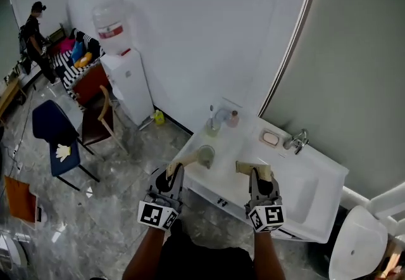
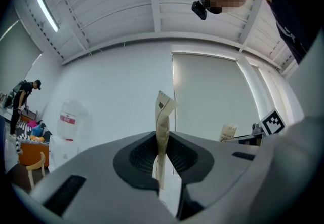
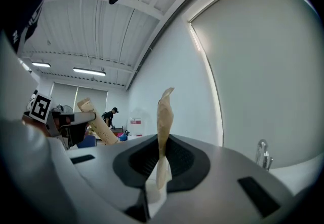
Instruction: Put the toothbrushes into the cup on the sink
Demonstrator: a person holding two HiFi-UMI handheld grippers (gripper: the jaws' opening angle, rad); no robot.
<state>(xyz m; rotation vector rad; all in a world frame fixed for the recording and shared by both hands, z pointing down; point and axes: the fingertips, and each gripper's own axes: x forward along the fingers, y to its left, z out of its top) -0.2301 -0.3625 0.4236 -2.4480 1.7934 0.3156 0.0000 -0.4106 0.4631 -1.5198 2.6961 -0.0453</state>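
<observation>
Each gripper pinches a toothbrush in a tan paper wrapper. My left gripper [image 1: 171,175] is shut on one wrapped toothbrush [image 1: 183,159], which stands upright between the jaws [image 2: 163,121] in the left gripper view. My right gripper [image 1: 261,178] is shut on the other wrapped toothbrush [image 1: 252,167], also upright between its jaws [image 3: 164,124]. A clear cup [image 1: 205,156] stands on the white sink counter [image 1: 234,174], between the two grippers and just beyond them. Both grippers hover at the counter's near edge.
At the back of the counter stand a second cup [image 1: 212,125] holding items, a pink bottle [image 1: 233,119], a soap dish [image 1: 271,139] and the faucet [image 1: 296,141]. A water dispenser [image 1: 123,76] and chairs [image 1: 60,133] are on the left, a toilet [image 1: 354,247] at lower right. A person [image 1: 35,38] stands far away.
</observation>
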